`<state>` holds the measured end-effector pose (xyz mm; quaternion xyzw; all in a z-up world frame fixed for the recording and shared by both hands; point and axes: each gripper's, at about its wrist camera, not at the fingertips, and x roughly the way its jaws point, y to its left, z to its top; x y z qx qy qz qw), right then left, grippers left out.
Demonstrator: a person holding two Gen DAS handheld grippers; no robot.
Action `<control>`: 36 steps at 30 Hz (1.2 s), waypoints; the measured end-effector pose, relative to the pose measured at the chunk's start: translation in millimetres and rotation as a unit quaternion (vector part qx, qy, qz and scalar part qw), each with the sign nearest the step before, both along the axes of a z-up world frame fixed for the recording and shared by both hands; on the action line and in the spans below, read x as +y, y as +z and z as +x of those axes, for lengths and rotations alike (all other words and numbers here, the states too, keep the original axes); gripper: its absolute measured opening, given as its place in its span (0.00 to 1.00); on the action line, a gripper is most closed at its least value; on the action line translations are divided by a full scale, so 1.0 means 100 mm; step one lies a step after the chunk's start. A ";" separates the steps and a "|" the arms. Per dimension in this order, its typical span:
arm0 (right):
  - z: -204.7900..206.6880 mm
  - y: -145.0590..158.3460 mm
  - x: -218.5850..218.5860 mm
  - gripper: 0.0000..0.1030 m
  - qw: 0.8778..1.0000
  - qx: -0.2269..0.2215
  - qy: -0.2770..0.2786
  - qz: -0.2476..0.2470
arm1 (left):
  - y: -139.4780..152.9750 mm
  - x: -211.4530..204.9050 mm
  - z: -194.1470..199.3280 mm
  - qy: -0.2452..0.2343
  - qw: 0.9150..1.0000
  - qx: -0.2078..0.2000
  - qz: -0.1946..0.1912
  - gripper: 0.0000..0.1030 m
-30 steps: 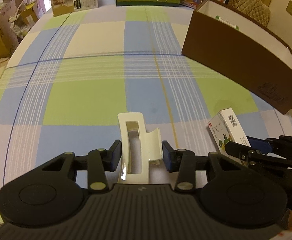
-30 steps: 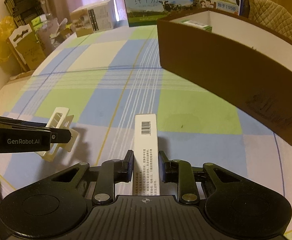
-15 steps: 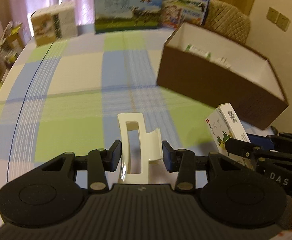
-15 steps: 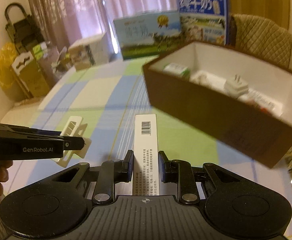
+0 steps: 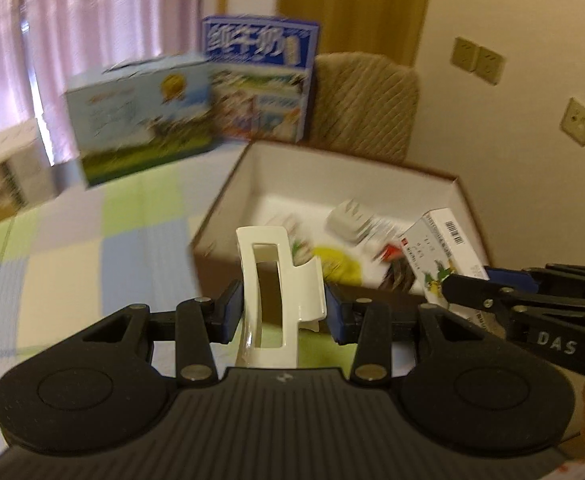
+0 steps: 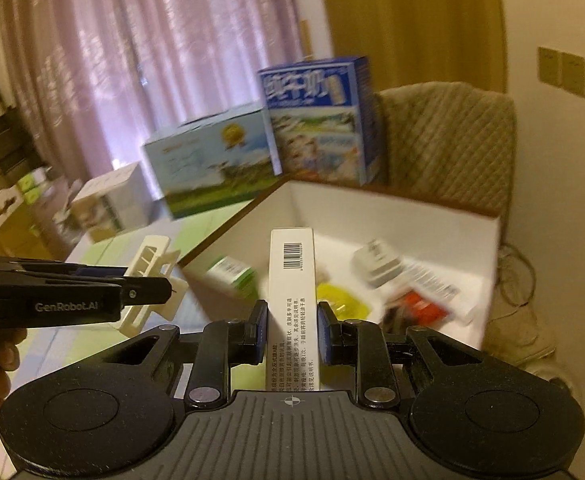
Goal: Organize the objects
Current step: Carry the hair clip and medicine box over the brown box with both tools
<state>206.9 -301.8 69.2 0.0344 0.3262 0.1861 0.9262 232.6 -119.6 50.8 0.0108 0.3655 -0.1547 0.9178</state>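
Observation:
My left gripper (image 5: 280,312) is shut on a cream plastic hair clip (image 5: 276,280), held in the air in front of the near wall of a brown cardboard box (image 5: 456,196) with a white inside. My right gripper (image 6: 291,332) is shut on a long white medicine box (image 6: 292,276) with a barcode, raised over the brown box's (image 6: 492,240) near rim. In the left wrist view the medicine box (image 5: 444,252) and right gripper sit at the right. The right wrist view has the hair clip (image 6: 152,276) and left gripper at the left.
Inside the box lie a white plug adapter (image 5: 350,222), a yellow item (image 6: 340,300), a green-white carton (image 6: 234,276) and a red-marked packet (image 6: 420,304). Milk cartons (image 5: 144,120) (image 5: 260,80) stand behind on the checked tablecloth (image 5: 72,256). A padded chair (image 6: 448,144) is beyond.
Both grippers rose and moved forward toward the brown box, holding their loads. The box's inside has come into full view and is much closer.

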 end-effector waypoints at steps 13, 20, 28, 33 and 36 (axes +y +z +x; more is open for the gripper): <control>0.68 -0.11 -0.43 0.21 0.998 0.015 -0.054 -0.035 | -0.15 -0.69 0.70 -0.035 0.999 0.023 0.019 0.37; 1.05 -0.42 -0.43 0.21 0.994 0.043 -0.067 -0.077 | -0.37 -0.91 0.99 -0.038 0.997 0.045 0.040 0.37; 1.21 -0.72 -0.43 0.21 0.989 0.066 -0.068 -0.113 | -0.57 -0.93 1.13 -0.036 0.996 0.066 0.051 0.37; 1.24 -0.77 -0.41 0.21 0.988 0.065 -0.065 -0.128 | -0.63 -0.95 1.15 -0.036 0.995 0.071 0.055 0.37; 1.26 -0.79 -0.42 0.21 0.989 0.070 -0.058 -0.120 | -0.65 -0.96 1.15 -0.038 0.995 0.073 0.054 0.37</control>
